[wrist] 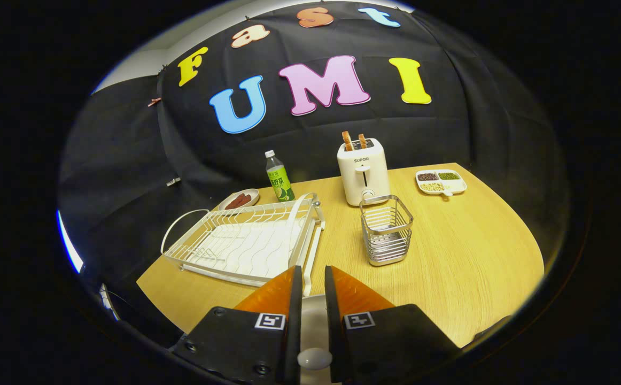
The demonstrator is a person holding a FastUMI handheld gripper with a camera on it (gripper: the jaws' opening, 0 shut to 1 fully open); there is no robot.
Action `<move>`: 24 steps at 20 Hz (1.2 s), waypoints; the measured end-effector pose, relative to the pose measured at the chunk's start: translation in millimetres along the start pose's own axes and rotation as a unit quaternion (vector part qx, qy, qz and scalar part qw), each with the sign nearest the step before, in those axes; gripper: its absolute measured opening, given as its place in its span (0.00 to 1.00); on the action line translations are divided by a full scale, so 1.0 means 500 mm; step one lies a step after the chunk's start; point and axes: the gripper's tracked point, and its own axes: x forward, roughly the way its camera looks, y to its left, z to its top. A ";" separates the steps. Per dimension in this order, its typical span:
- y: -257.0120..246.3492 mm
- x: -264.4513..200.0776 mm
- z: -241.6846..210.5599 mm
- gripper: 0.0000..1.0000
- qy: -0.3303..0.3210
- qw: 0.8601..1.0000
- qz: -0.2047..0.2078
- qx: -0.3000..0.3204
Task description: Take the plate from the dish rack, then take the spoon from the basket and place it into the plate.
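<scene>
The gripper (313,280) has its fingers drawn close around something pale, likely the spoon (314,357), though most of it is hidden. Beyond them the dish rack (246,240) sits empty of plates, the wire basket (387,229) just beside it, near the toaster (362,171). The plate is hard to make out beneath the fingers.

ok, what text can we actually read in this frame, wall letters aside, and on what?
"SUPOR": on the front of the toaster.
Bottle: the label has print, too small to read.
Hand-held gripper: square coded markers, no words; its fingers sit close together just short of the rack.
Nothing else shows text.
</scene>
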 end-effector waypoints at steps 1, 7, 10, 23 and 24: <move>0.001 0.005 -0.003 0.25 0.006 1.000 0.004 0.003; 0.017 0.064 0.087 0.25 -0.041 0.999 0.014 -0.007; 0.021 0.096 0.080 0.25 -0.048 0.998 0.015 -0.024; -0.004 0.052 -0.041 0.69 0.055 0.998 -0.006 0.005; -0.005 0.049 -0.024 0.90 0.045 0.999 -0.010 -0.004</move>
